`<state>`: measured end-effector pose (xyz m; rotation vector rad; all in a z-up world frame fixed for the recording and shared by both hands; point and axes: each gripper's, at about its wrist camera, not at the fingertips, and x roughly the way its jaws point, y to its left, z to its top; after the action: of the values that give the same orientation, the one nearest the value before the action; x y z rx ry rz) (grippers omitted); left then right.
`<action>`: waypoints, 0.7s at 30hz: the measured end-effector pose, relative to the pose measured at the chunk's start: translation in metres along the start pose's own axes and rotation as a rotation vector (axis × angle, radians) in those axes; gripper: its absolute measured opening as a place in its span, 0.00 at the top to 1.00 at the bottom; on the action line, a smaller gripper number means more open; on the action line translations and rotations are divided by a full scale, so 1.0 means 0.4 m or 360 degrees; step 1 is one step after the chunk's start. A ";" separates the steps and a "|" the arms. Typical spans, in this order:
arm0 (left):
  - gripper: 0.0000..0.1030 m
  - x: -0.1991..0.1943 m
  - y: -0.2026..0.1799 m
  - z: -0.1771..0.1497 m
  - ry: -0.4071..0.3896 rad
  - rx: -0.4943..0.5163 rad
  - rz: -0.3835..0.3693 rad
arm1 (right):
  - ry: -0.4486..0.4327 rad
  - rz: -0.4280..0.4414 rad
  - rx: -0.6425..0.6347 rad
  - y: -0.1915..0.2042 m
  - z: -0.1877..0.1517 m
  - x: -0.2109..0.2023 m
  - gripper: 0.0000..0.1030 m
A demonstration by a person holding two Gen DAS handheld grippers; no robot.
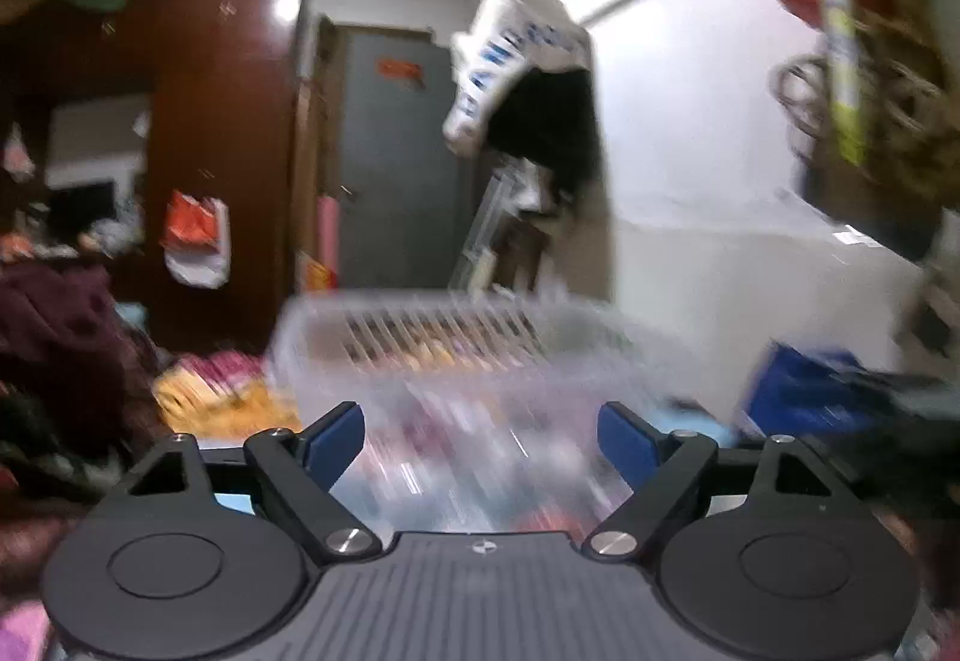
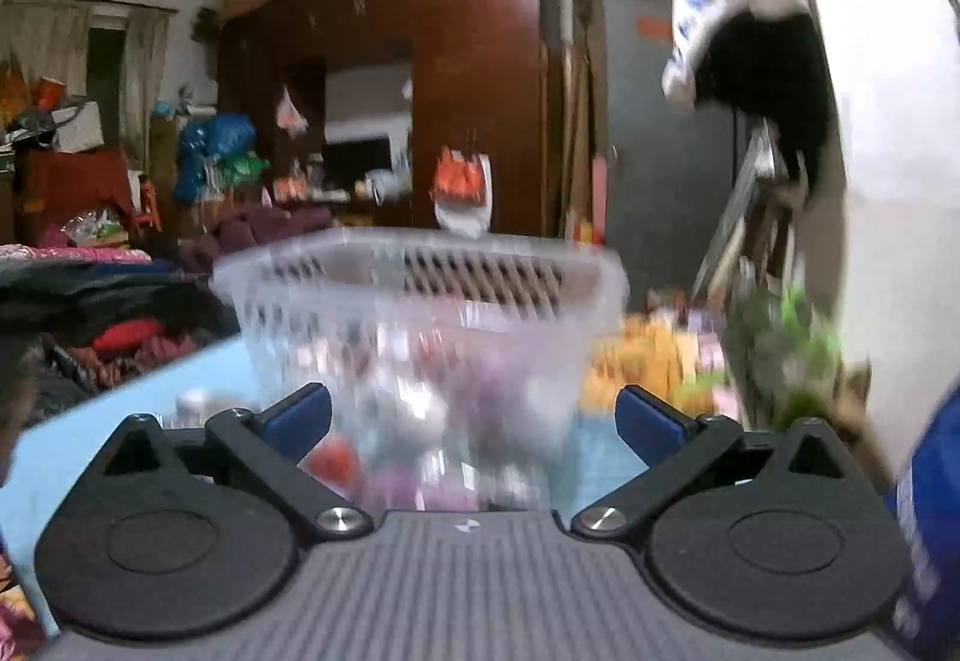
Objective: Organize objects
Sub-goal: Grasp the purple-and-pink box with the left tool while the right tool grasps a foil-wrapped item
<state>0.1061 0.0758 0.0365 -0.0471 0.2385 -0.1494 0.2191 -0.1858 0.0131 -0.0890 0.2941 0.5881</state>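
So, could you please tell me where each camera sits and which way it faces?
Left wrist: rides on the left claw, looking forward over its open blue fingers at the clear basket, grey door behind.
Right wrist: rides on the right claw, fingers open, facing the clear basket, brown wardrobe behind.
Shared: basket, wardrobe, hanging white bag.

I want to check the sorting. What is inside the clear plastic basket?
Through the wall of the clear plastic basket blurred small items show, red, purple and white. Motion blur hides what they are, and the bottom cannot be seen.
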 end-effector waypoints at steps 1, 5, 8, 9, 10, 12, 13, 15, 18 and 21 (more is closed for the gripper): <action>0.15 -0.019 -0.012 -0.034 0.0027 0.0006 -0.0030 | 0.0069 -0.0008 0.0014 -0.006 -0.017 0.004 0.00; 0.15 -0.075 -0.060 -0.146 0.0042 0.0036 -0.0089 | 0.0223 0.0083 0.0006 -0.009 -0.071 0.014 0.00; 0.15 -0.080 -0.077 -0.187 0.0076 0.0026 -0.0149 | 0.0237 0.0064 -0.0015 0.001 -0.085 0.018 0.00; 0.15 -0.068 -0.078 -0.190 0.0105 0.0029 -0.0149 | 0.0249 0.0033 -0.0016 0.002 -0.085 0.023 0.00; 0.15 -0.061 -0.082 -0.195 0.0134 0.0037 -0.0147 | 0.0271 0.0012 -0.0017 0.003 -0.084 0.034 0.00; 0.15 -0.058 -0.098 -0.214 0.0160 0.0069 -0.0137 | 0.0334 -0.0012 0.0021 0.003 -0.088 0.044 0.00; 0.15 -0.056 -0.104 -0.219 0.0162 0.0086 -0.0127 | 0.0323 -0.0024 0.0028 -0.002 -0.087 0.040 0.00; 0.15 -0.053 -0.116 -0.230 0.0174 0.0104 -0.0120 | 0.0318 -0.0046 0.0013 0.001 -0.087 0.042 0.03; 0.25 -0.044 -0.129 -0.229 0.0164 0.0103 -0.0094 | 0.0367 -0.0100 -0.0026 0.011 -0.095 0.054 0.23; 0.50 -0.043 -0.130 -0.229 0.0157 0.0072 -0.0140 | 0.0352 -0.0128 -0.0032 0.010 -0.102 0.046 0.33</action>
<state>0.0605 0.0243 -0.0450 -0.0051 0.3318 -0.2447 0.2213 -0.1795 -0.0312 -0.1852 0.4971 0.5017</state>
